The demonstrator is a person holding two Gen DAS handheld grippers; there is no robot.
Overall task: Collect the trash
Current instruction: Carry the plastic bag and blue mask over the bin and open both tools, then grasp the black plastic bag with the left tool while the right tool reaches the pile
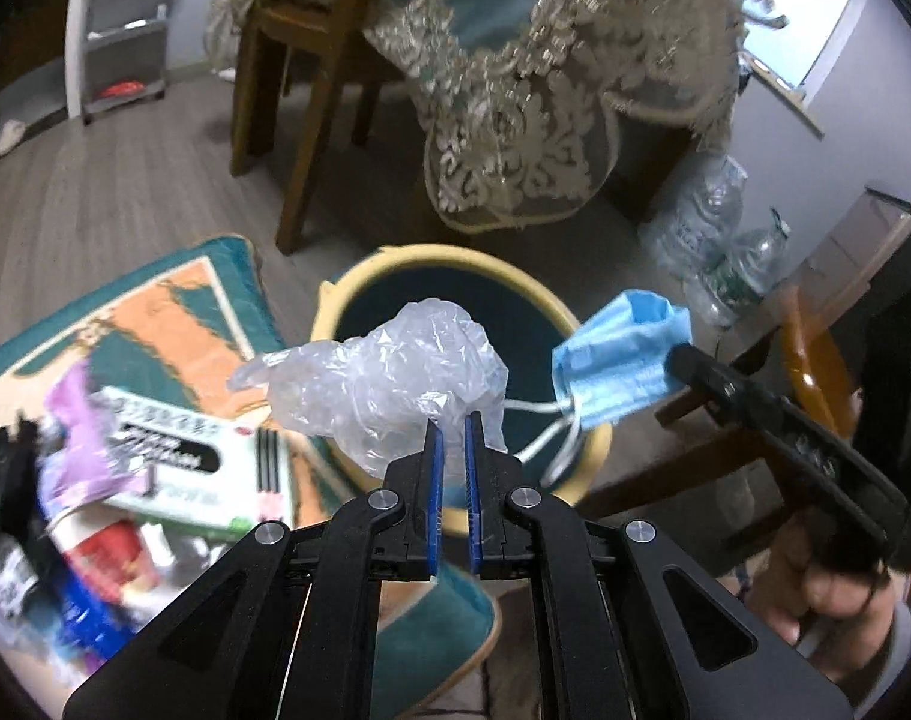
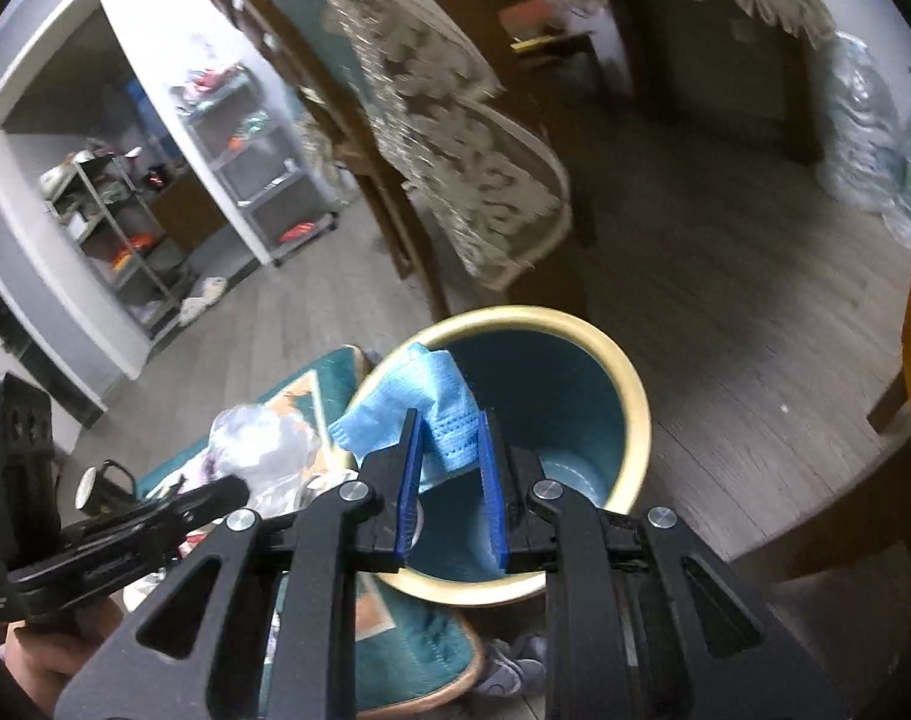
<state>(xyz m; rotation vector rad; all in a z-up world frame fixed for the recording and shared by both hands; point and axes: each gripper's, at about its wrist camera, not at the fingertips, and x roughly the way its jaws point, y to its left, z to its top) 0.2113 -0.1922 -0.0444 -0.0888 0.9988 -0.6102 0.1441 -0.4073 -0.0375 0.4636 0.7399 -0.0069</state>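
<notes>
While angled down over bin [image 1: 593, 450], left fingers [image 1: 437, 456] pinch plastic glove [image 1: 395, 372], right fingers [image 2: 491, 468] clamp mask [image 2: 431, 402].

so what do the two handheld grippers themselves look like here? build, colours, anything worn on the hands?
Both match: the left gripper and right gripper have matte black linkage arms with triangular cut-outs, round silver pivot pins, and flat blue ribbed pads on two parallel fingers. No cables or markings are legible. The hand on the right gripper's handle looks bare, with a grey sleeve edge below it.
</notes>
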